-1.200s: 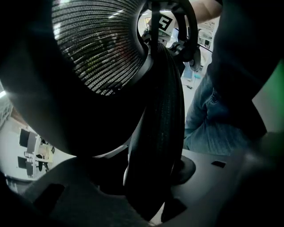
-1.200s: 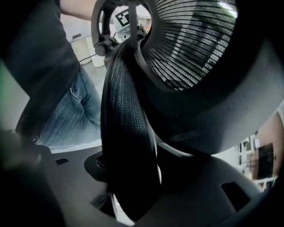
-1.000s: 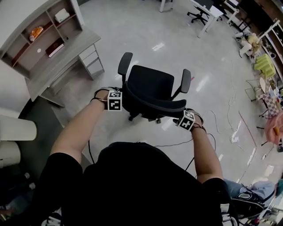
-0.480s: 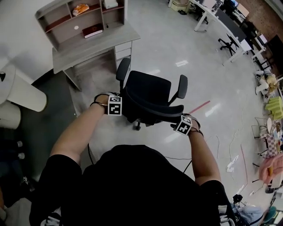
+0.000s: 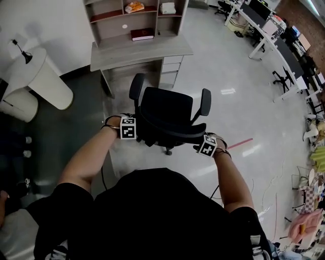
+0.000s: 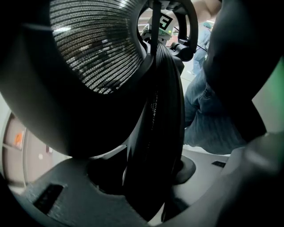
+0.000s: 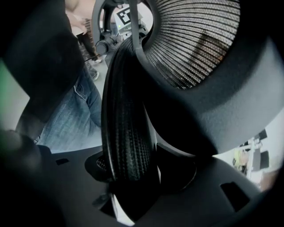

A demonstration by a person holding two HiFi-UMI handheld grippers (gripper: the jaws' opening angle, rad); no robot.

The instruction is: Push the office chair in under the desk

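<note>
The black office chair [image 5: 167,109] stands on the pale floor just short of the grey desk [image 5: 152,50], its seat facing the desk's opening. My left gripper [image 5: 134,127] is shut on the left end of the chair's mesh backrest [image 5: 172,133], and my right gripper [image 5: 202,144] is shut on its right end. In the left gripper view the backrest's rim [image 6: 155,133] runs upright between the jaws. The right gripper view has the same rim [image 7: 126,142] clamped between its jaws. The chair's base is mostly hidden under the seat.
The desk carries a shelf hutch [image 5: 134,15] with a book and boxes, and a drawer unit [image 5: 171,71] fills its right side. White rounded furniture [image 5: 45,81] stands on dark flooring at the left. Other desks and chairs [image 5: 264,30] line the far right. A red tape strip [image 5: 244,142] marks the floor.
The chair, with both grippers still clamped on its backrest, has swung round and rolled nearer the desk, which now lies straight ahead instead of off to the left.
</note>
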